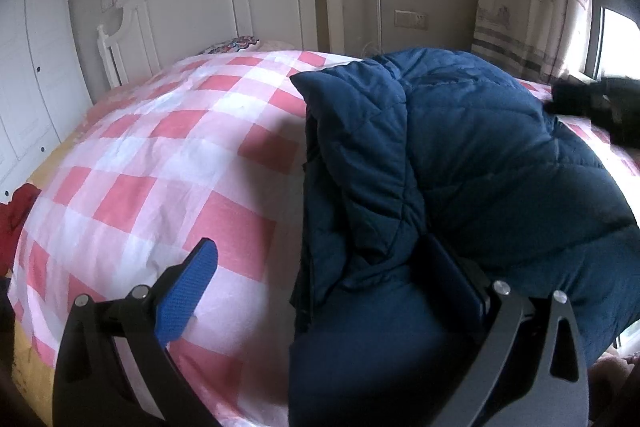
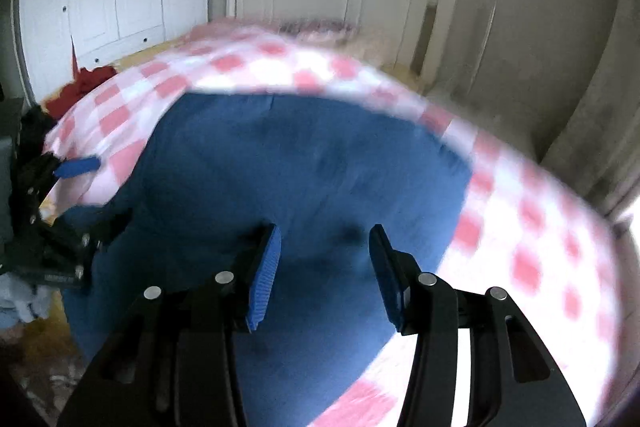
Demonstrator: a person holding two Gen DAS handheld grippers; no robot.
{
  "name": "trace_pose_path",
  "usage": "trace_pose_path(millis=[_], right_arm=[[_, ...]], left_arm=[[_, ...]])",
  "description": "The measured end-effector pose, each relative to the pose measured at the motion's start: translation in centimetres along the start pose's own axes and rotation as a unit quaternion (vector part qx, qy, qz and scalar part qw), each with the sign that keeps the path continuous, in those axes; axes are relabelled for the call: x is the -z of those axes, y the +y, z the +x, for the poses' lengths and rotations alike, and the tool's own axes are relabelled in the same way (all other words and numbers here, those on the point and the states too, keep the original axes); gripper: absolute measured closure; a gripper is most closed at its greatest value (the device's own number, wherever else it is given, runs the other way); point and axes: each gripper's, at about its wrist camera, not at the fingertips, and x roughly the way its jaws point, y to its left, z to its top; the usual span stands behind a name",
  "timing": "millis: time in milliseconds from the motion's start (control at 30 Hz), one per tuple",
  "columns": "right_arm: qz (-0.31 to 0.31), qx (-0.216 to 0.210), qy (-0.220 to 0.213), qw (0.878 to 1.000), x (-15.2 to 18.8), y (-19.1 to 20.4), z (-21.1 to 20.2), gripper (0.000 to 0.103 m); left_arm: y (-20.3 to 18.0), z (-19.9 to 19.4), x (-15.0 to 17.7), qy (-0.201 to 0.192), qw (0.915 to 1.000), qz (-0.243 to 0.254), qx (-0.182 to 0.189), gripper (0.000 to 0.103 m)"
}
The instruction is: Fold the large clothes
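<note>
A puffy navy quilted jacket (image 1: 460,155) is lying folded near the bed's (image 1: 168,155) right edge. The left gripper (image 1: 320,287) is hovering spread wide across its hem; the right gripper (image 2: 325,267) is tilting down above it, released.

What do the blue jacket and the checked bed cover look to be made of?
Blue jacket: likely a smooth synthetic shell over padding, matte, judging by its stitched, puffy quilted panels. Checked bed cover: probably thin woven cotton, matte, with fine creases across the pink and white squares.
</note>
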Motion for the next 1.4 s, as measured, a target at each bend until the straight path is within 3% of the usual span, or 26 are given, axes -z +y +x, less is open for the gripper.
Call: trace_pose_path(millis=[100,167,200,233,367,400,433,467,500,600,633,700,767,833,900,967,1067,1100,1200,1267,1333,1400], right_arm=[[0.032,0.005,0.003,0.999,-1.7,-1.6,1.8,0.054],[0.042,0.005,0.039,0.998,-1.7,-2.2,4.8,0.053],[0.050,-0.015,0.072,0.996,-1.0,-2.2,7.2,0.051],[0.058,-0.024,0.067,0.996,-0.5,-2.3,7.9,0.051],[0.084,-0.025,0.068,0.994,-0.6,-2.5,7.2,0.050],[0.098,-0.038,0.065,0.992,-0.6,-2.9,6.3,0.047],[0.121,-0.062,0.054,0.989,-0.4,-3.5,5.1,0.035],[0.137,-0.078,0.047,0.986,-0.2,-4.1,4.3,0.010],[0.159,-0.093,0.030,0.983,0.3,-4.7,2.9,0.004],[0.197,-0.119,0.010,0.973,2.3,-5.7,-0.3,0.004],[0.211,-0.134,0.013,0.968,3.4,-5.8,-1.1,0.004],[0.245,-0.171,0.037,0.954,6.1,-5.9,-1.7,0.004],[0.269,-0.206,0.068,0.938,8.2,-5.8,-1.2,0.004],[0.298,-0.251,0.106,0.915,10.4,-5.1,0.4,0.004],[0.332,-0.297,0.103,0.889,11.5,-4.7,1.9,0.004],[0.346,-0.332,0.100,0.872,11.6,-4.2,3.6,0.004],[0.327,-0.330,0.080,0.882,10.9,-3.3,4.1,0.004],[0.319,-0.327,0.067,0.887,10.6,-3.1,3.8,0.009],[0.257,-0.277,0.023,0.926,9.4,-1.9,1.5,0.025],[0.248,-0.251,-0.008,0.936,8.8,-2.3,0.6,0.028],[0.246,-0.210,-0.040,0.945,8.3,-3.9,-0.1,0.031],[0.245,-0.173,-0.057,0.952,7.9,-6.4,-0.3,0.032]], left_arm=[[0.0,0.0,0.0,0.000,1.0000,-0.001,0.000,0.002],[0.0,0.0,0.0,0.000,1.0000,-0.001,0.001,0.002],[0.0,-0.1,0.0,-0.001,1.0000,-0.003,0.002,0.002],[0.1,-0.1,0.0,0.001,1.0000,-0.007,0.003,0.002],[0.2,0.0,0.0,0.004,0.9998,-0.010,0.014,0.002],[0.2,-0.1,0.0,0.004,0.9999,-0.008,0.013,0.002],[0.1,-0.1,-0.1,0.004,0.9999,-0.006,0.012,0.002],[0.1,-0.1,-0.1,0.004,0.9999,-0.005,0.011,0.002],[0.1,-0.2,-0.1,0.004,0.9999,-0.005,0.010,0.002],[0.4,-0.3,-0.4,0.017,0.9995,-0.011,0.024,0.002],[1.0,-0.4,-0.9,0.029,0.9980,-0.024,0.050,0.002],[2.7,-0.4,-1.4,0.050,0.9874,-0.068,0.134,0.002],[5.1,0.7,-1.9,0.083,0.9566,-0.149,0.236,0.002],[5.8,2.3,-2.1,0.118,0.9423,-0.179,0.257,0.002],[5.0,4.3,-2.0,0.158,0.9340,-0.170,0.271,0.002],[4.7,5.9,-1.8,0.172,0.9218,-0.180,0.297,0.002],[5.0,6.6,-1.9,0.185,0.9112,-0.177,0.323,0.002],[5.0,6.8,-1.8,0.187,0.9082,-0.176,0.331,0.002],[4.6,6.3,-2.4,0.177,0.9078,-0.153,0.348,0.018],[3.7,5.3,-3.8,0.149,0.9173,-0.142,0.341,0.030],[1.8,5.0,-5.4,0.123,0.9265,-0.125,0.333,0.035],[-1.0,6.1,-7.3,0.113,0.9269,-0.121,0.337,0.037]])
